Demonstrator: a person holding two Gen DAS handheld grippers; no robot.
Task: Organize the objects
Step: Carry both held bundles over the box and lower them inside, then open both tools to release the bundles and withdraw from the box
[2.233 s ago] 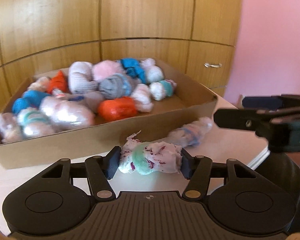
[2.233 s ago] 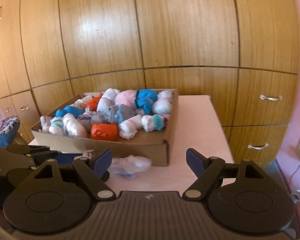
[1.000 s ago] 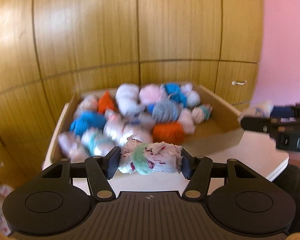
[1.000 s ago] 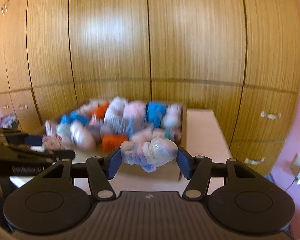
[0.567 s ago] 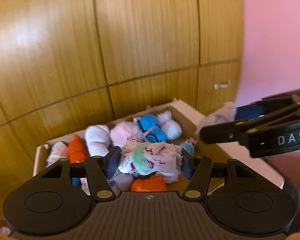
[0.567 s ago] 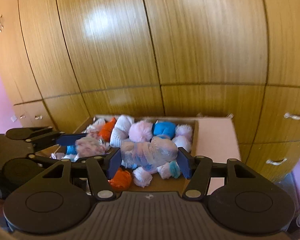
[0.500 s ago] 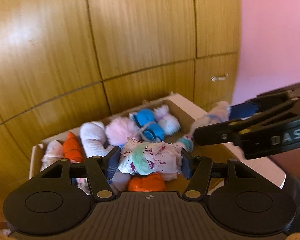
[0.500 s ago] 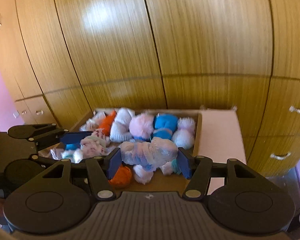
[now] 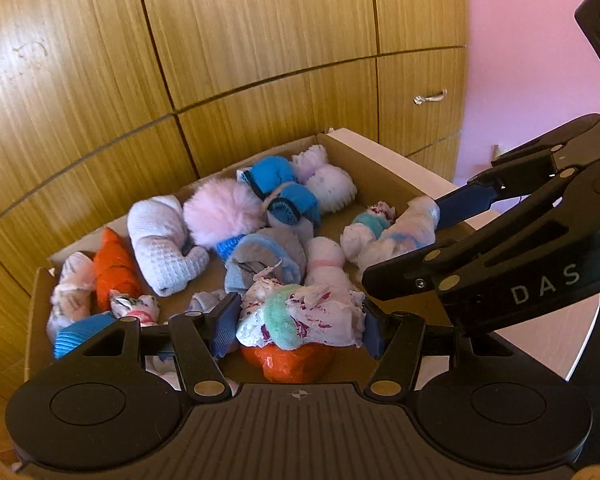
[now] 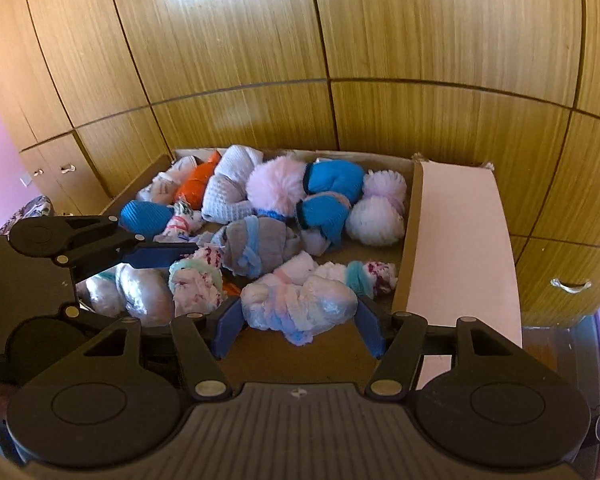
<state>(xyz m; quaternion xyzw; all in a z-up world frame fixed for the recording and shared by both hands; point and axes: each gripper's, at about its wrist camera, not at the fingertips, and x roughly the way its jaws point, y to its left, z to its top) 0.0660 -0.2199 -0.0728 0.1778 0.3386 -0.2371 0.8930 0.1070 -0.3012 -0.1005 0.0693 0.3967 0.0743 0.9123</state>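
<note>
Over the cardboard box [image 10: 410, 240], which sits on the pale desk [image 10: 460, 240] before a wall of wooden cupboards [image 10: 260, 40], both tools hang with a load. The left hand-held gripper [image 9: 296, 326] pinches a white sock bundle with a mint band and purple flecks [image 9: 300, 318]; its pads press on both ends at a middling spread. The right hand-held gripper [image 10: 298, 322] has a white-and-blue plastic-wrapped bundle [image 10: 300, 306] between its pads, and its jaws are opening, so that bundle looks about to drop.

The box is already crowded with rolled socks: a fluffy pink roll [image 10: 274, 186], a blue pair [image 10: 332, 178], a grey roll [image 10: 256, 246], an orange one [image 10: 196, 186]. The risks, as I judge them:

- The right bundle hangs near the box's right wall. Released there, it could catch the rim and tumble onto the desk.
- The slick wrap may slide off the heap rather than settle.
- The two tools are close together, so they may knock as they lower.
- The left bundle's loose cloth ends could snag on a pad at release.
</note>
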